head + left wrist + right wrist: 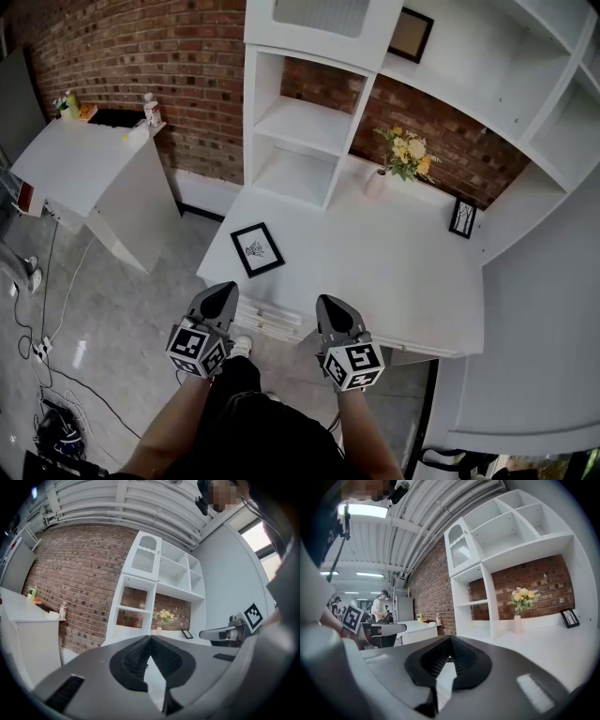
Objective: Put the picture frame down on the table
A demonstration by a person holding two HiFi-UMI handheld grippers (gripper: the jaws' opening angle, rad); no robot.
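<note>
A black picture frame [257,249] with a white mat lies flat on the white table [375,272], near its front left corner. My left gripper [225,290] hovers just off the table's front edge, below the frame, jaws pressed together and holding nothing. To its right, my right gripper [329,303] is also shut and empty at the front edge. In the left gripper view the closed jaws [150,637] block the frame; the right gripper [226,633] shows alongside. The right gripper view shows its own closed tips [450,639] and the left gripper [378,630].
A vase of yellow flowers [405,156] and a small standing frame [462,217] are at the table's back. White shelving [300,127] rises behind, with another frame [411,35] on top. A white counter [84,164] with bottles stands left. Cables lie on the floor [37,352].
</note>
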